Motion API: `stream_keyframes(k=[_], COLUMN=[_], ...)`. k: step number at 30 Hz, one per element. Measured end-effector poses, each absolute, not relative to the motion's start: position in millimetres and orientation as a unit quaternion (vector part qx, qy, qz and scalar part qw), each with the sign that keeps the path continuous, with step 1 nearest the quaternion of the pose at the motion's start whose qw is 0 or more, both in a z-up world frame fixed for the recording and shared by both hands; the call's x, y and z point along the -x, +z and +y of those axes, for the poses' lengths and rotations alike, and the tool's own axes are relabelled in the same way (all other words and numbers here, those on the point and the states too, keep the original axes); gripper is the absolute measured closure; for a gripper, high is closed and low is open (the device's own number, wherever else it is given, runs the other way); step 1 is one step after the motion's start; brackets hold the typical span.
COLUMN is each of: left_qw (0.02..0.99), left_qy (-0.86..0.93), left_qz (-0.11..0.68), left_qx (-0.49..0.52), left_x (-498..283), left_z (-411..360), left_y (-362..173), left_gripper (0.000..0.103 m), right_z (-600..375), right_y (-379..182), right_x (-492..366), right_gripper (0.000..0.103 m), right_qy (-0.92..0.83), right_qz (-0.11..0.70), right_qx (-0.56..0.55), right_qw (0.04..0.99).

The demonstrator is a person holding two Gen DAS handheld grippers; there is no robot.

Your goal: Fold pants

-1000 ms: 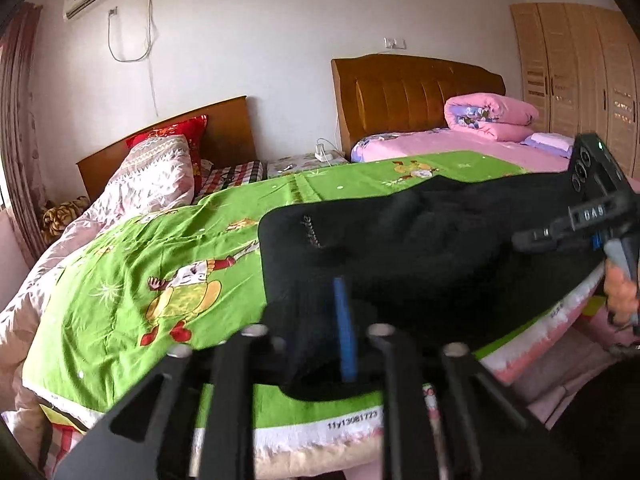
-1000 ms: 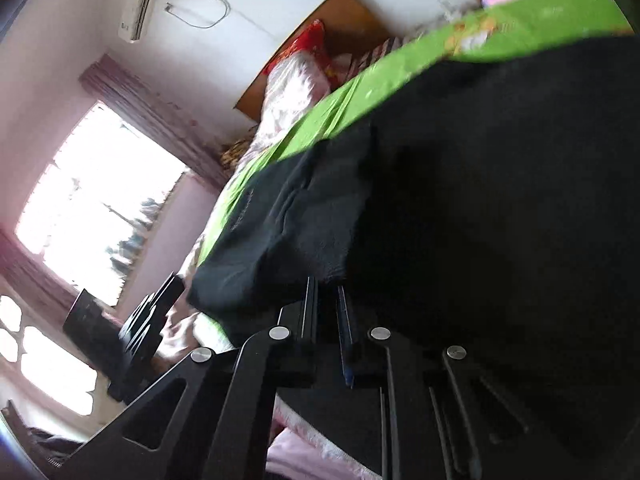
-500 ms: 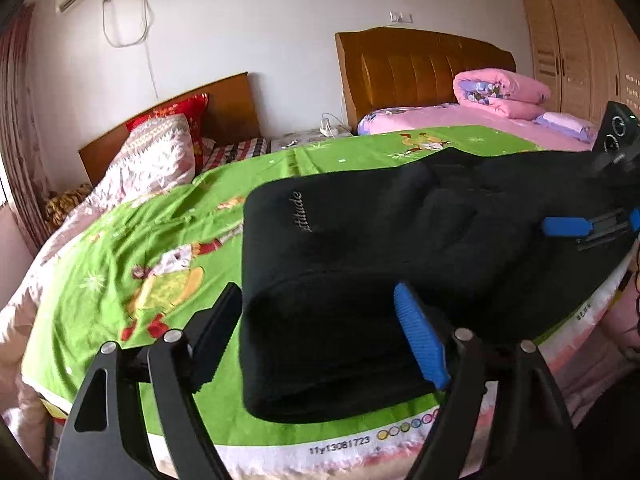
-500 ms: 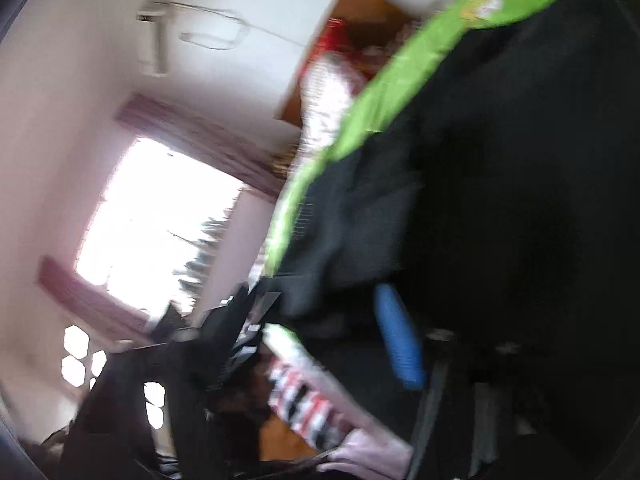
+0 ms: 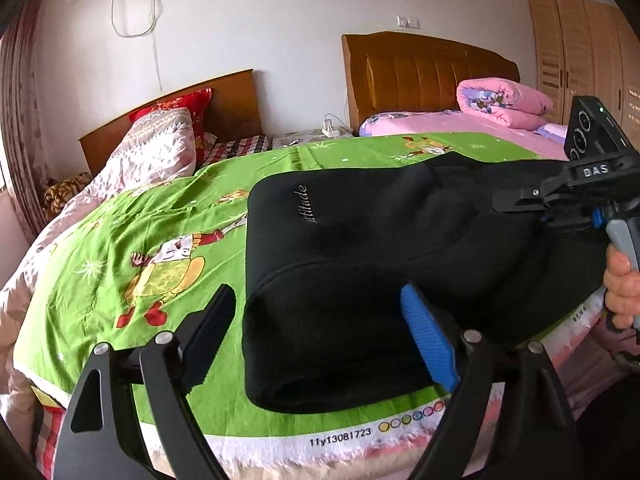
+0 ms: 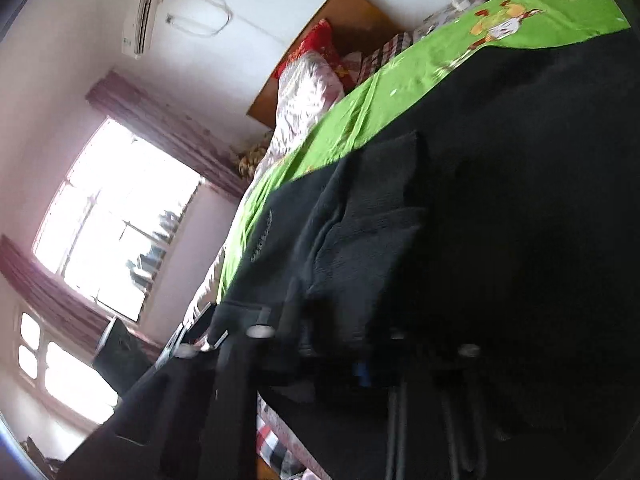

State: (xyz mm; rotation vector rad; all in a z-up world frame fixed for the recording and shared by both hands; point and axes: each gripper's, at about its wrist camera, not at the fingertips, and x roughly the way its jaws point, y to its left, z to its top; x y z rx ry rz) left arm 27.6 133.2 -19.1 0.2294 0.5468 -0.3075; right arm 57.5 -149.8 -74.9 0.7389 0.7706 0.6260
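Black pants (image 5: 400,240) lie folded across a green cartoon sheet (image 5: 140,240) on the bed. Their rolled near end sits between the fingers of my left gripper (image 5: 320,332), which stands open; the blue pad (image 5: 428,340) lies beside the cloth without pinching it. In the left wrist view my right gripper (image 5: 500,204) comes in from the right, held by a hand (image 5: 620,288), fingertips on the pants' far part. The right wrist view is dark and blurred: the pants (image 6: 500,240) fill it, and the right gripper (image 6: 360,360) looks shut on a fold of them.
The bed's front edge (image 5: 340,440) runs just under my left gripper. A patterned quilt and pillow (image 5: 156,152) lie at the bed's head, left. A second bed with a pink quilt (image 5: 504,100) and a wardrobe (image 5: 580,48) stand at the right. A bright window (image 6: 112,220) is on the left.
My left gripper let go of the pants' near end and opened wide. The right gripper opened, then shut again on the cloth after shifting a little.
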Motion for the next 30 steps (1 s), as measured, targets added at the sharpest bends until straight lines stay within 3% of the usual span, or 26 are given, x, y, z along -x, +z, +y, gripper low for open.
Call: stream_keyframes(k=[3, 7, 10, 12, 15, 16, 18, 20, 24, 30], left_qw=[0.946, 0.947, 0.941, 0.939, 0.938, 0.937, 0.934, 0.935, 0.950, 0.956], left_qy=[-0.161, -0.178, -0.189, -0.171, -0.152, -0.153, -0.156, -0.153, -0.140, -0.106], left_qz=[0.251, 0.234, 0.247, 0.262, 0.275, 0.280, 0.297, 0.293, 0.260, 0.261], left_qx=[-0.124, -0.131, -0.133, -0.144, -0.146, -0.139, -0.125, -0.125, -0.100, -0.078], left_x=[-18.4, -6.7, -10.4, -20.1, -30.1, -31.4, -35.3, -31.0, -15.6, -14.0], left_z=[132.5, 132.3, 129.4, 124.0, 121.8, 123.7, 129.4, 134.7, 153.7, 172.1], left_y=[-10.7, 0.9, -3.3, -16.0, -26.8, -26.3, -25.7, -21.5, -6.0, -8.5], left_gripper=[0.048, 0.052, 0.048, 0.033, 0.022, 0.022, 0.019, 0.019, 0.019, 0.018], right_z=[-140.7, -147.5, -151.1, -150.9, -149.3, -149.9, -157.9, -173.3, -206.0, -196.0], right_y=[-55.8, -53.2, -72.6, -90.0, -88.6, -86.7, -78.9, -65.9, -52.4, -71.6], right_x=[-35.5, -13.9, -23.5, -38.3, -42.4, -41.8, -37.3, -27.0, -19.0, -48.2], right_gripper=[0.091, 0.091, 0.091, 0.091, 0.088, 0.083, 0.058, 0.007, 0.004, 0.004], right_qy=[0.299, 0.282, 0.271, 0.287, 0.291, 0.290, 0.293, 0.294, 0.279, 0.271], right_qz=[0.330, 0.321, 0.346, 0.365, 0.372, 0.377, 0.382, 0.361, 0.350, 0.444], right_qx=[-0.296, -0.287, -0.296, -0.315, -0.307, -0.302, -0.302, -0.313, -0.347, -0.339], right_qw=[0.845, 0.857, 0.848, 0.828, 0.826, 0.826, 0.823, 0.828, 0.824, 0.784])
